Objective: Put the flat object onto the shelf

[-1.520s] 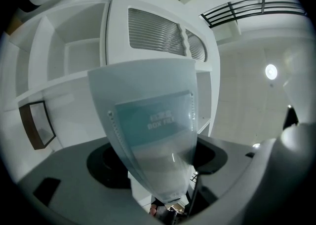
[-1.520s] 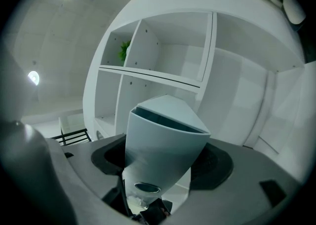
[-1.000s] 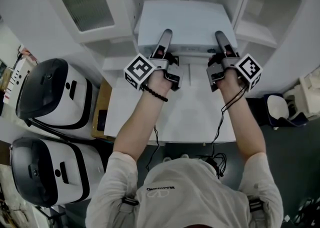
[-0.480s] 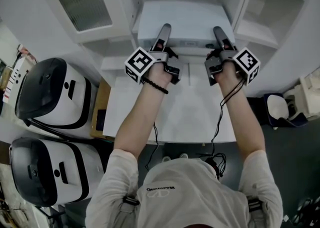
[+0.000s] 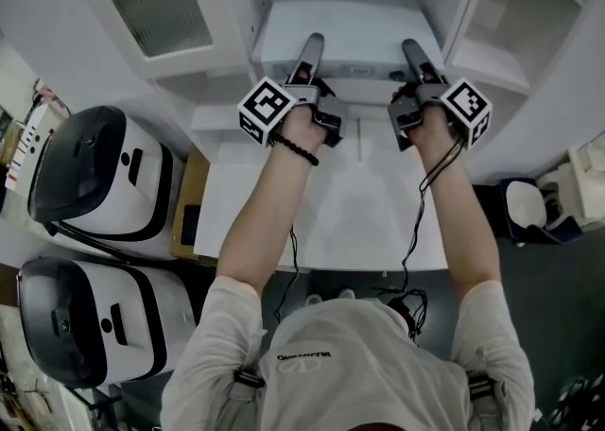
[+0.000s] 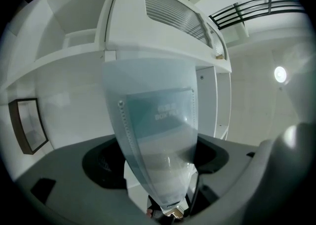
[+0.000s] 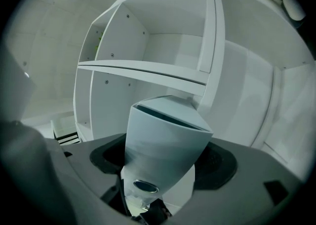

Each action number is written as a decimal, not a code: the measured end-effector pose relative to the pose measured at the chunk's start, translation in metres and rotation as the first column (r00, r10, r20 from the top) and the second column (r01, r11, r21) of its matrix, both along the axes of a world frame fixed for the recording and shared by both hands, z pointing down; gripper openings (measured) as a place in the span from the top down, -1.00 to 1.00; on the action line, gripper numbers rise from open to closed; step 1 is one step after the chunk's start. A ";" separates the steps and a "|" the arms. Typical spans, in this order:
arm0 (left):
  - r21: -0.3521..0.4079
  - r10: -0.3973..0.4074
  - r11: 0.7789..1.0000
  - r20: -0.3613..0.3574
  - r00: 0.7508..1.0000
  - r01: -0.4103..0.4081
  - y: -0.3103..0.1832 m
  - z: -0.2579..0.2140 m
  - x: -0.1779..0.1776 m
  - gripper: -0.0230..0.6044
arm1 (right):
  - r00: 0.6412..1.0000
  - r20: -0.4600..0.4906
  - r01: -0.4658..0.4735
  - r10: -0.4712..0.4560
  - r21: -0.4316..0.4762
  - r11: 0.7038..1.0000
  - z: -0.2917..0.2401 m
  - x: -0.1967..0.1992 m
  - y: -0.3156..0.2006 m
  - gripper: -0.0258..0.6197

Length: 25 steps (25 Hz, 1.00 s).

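Flat white box (image 5: 352,30) held level, one end in each gripper: left gripper (image 5: 310,47) clamped on it, right gripper (image 5: 413,49) clamped on the other end. Box sits at the shelf unit's (image 5: 496,13) middle bay, above the table (image 5: 359,216). Can't tell if it rests on a shelf. Box contents hidden.

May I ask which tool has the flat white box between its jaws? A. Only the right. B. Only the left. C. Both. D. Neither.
C: the flat box sits between the jaws of the left tool and of the right tool, whose jaws are opening.
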<state>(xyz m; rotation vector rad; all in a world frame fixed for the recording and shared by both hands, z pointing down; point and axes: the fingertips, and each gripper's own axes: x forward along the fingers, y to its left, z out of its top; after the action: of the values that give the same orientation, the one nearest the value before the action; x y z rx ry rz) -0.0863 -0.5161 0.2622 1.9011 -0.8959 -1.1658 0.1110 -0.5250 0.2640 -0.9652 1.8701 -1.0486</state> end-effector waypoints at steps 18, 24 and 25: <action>0.378 -0.372 0.914 0.629 0.683 0.149 0.108 0.000 -0.015 0.30 | 0.662 -0.579 -0.142 0.476 0.527 0.838 -0.013 0.004 0.131 0.55; 0.483 -0.486 0.871 0.816 0.314 0.092 0.092 -0.009 0.015 0.91 | 0.580 -0.685 -0.050 0.441 0.511 0.858 -0.013 -0.032 0.116 0.82; 0.477 -0.482 0.874 0.825 0.295 0.095 0.086 -0.007 0.018 0.91 | 0.574 -0.696 -0.053 0.432 0.494 0.868 -0.011 -0.034 0.108 0.82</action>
<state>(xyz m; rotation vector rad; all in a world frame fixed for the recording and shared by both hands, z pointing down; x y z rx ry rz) -0.0679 -0.4301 0.2550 2.8445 -1.8245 -0.2219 0.0771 -0.4169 0.2528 -1.5174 2.4050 0.0710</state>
